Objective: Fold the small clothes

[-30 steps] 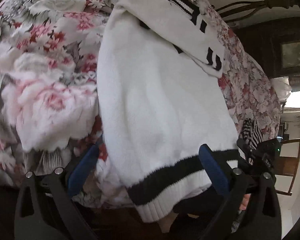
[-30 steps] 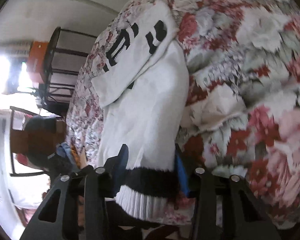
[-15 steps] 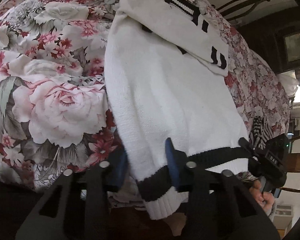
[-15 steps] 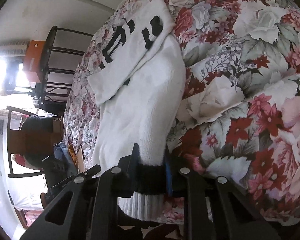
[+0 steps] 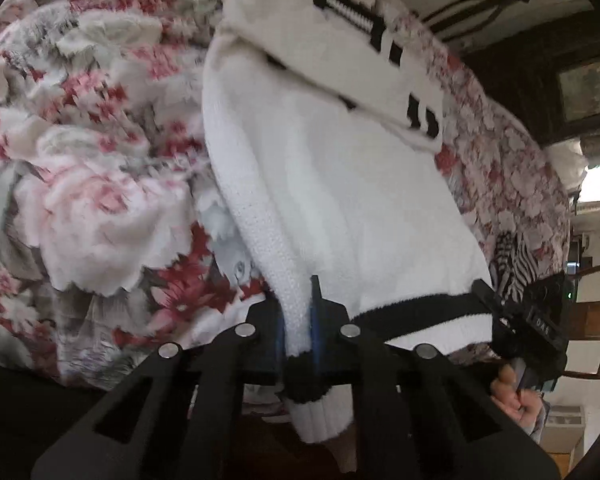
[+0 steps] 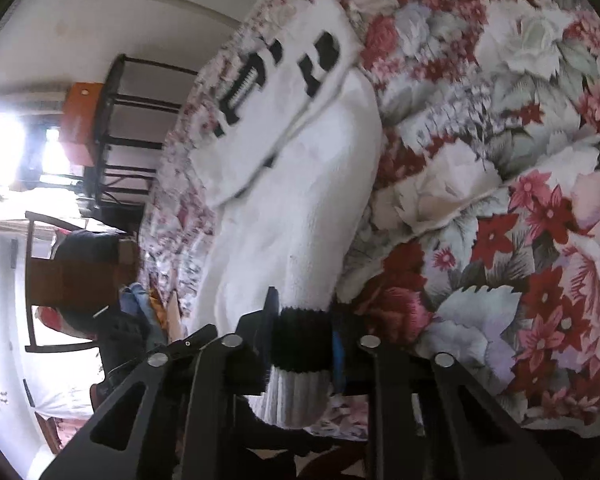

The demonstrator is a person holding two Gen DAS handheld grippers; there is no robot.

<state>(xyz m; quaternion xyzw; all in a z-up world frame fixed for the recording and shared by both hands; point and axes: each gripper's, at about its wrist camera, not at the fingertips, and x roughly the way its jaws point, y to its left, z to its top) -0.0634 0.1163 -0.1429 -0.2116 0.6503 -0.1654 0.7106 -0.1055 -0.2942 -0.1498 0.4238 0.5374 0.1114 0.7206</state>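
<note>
A floral bedspread [image 5: 92, 184] covers the bed; a wooden chair [image 6: 60, 280] stands beyond. The white sweater [image 5: 340, 200] lies on it — left hand-held gripper [image 5: 298, 332] and right hand-held gripper [image 6: 302, 344] each clamp its black-striped hem.

"DAS" in pale letters on the right gripper [image 5: 540, 326] body

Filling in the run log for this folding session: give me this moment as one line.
step: hem grasp | left tool: shut on white sweater | right tool: shut on its black-striped hem | surface: floral bedspread
</note>
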